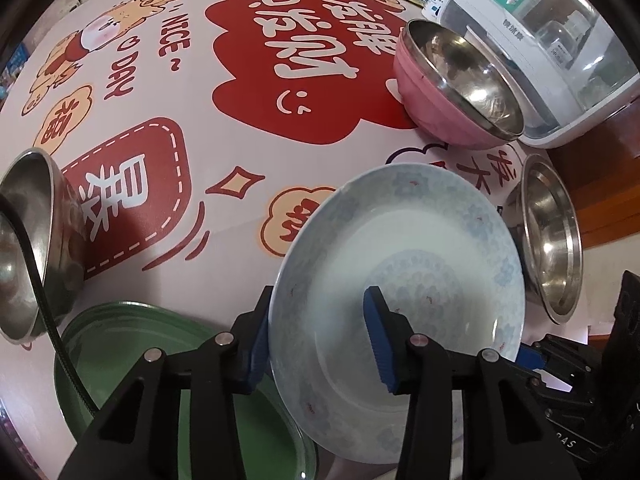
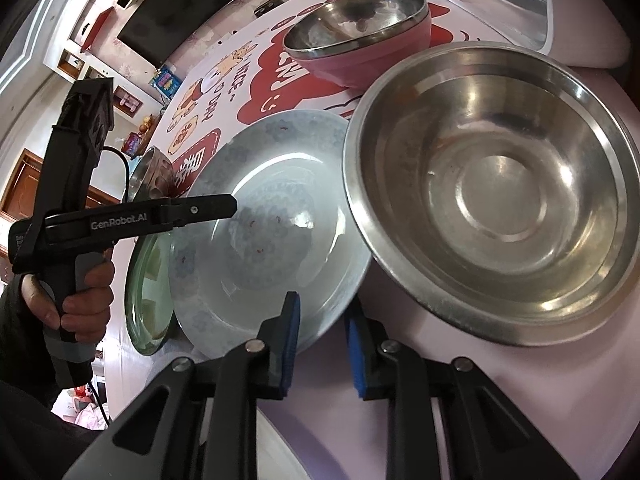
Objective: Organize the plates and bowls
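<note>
A pale blue patterned plate (image 1: 416, 264) is held tilted above the table; it also shows in the right wrist view (image 2: 276, 216). My left gripper (image 1: 320, 340) has its fingers on either side of the plate's rim. My right gripper (image 2: 322, 342) has its blue pads astride the plate's opposite rim, not tightly closed. A green plate (image 1: 132, 360) lies on the table below the lifted plate. A wide steel bowl (image 2: 496, 196) stands right of the plate. A pink bowl with a steel bowl inside (image 1: 452, 80) stands farther back. Another steel bowl (image 1: 28, 240) is at the left.
The round table (image 1: 240, 128) has a pink cloth with red printed characters. A white dish cabinet with a clear lid (image 1: 552, 52) stands at the back right. A bottle and boxes sit behind it. The table edge runs close to the right.
</note>
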Demonstrator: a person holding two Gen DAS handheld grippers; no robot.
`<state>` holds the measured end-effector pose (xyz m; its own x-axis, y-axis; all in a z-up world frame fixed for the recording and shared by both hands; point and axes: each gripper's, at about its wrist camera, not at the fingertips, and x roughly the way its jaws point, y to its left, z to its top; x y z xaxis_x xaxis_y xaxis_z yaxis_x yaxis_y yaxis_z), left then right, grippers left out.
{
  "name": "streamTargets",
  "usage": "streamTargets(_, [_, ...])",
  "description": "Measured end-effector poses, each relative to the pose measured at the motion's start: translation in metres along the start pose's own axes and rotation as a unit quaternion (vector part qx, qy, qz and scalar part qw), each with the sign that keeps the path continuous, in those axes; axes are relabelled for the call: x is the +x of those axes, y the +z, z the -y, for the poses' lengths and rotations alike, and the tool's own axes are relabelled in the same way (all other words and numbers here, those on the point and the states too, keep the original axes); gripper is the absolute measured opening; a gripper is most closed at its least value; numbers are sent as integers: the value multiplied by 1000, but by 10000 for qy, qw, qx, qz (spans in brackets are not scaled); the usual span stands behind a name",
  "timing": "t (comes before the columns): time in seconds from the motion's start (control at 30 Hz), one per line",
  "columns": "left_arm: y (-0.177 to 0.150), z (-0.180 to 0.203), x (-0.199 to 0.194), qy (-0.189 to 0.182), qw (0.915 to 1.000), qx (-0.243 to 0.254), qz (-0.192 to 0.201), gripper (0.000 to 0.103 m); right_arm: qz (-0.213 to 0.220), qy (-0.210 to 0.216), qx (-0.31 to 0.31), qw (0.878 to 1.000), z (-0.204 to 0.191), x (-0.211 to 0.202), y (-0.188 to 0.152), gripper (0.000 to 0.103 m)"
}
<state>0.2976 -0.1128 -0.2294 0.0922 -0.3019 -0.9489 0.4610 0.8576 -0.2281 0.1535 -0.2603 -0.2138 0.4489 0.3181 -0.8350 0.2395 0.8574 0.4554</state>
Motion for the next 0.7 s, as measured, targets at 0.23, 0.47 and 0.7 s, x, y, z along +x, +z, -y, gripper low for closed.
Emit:
streamTargets(0.23, [-6,3,-15,-5,9999,132,82,42,-98,47,120,9999,1,-1,-4,21])
streamTargets(0.47, [-14,6,-33,-13,9998,108,188,42,-45,148,128,9998,0,-10,-7,20])
streamTargets(0.7, [-24,7,-54,55,9995,100,309,42,7,291,25,9996,-5,-18,-11,20])
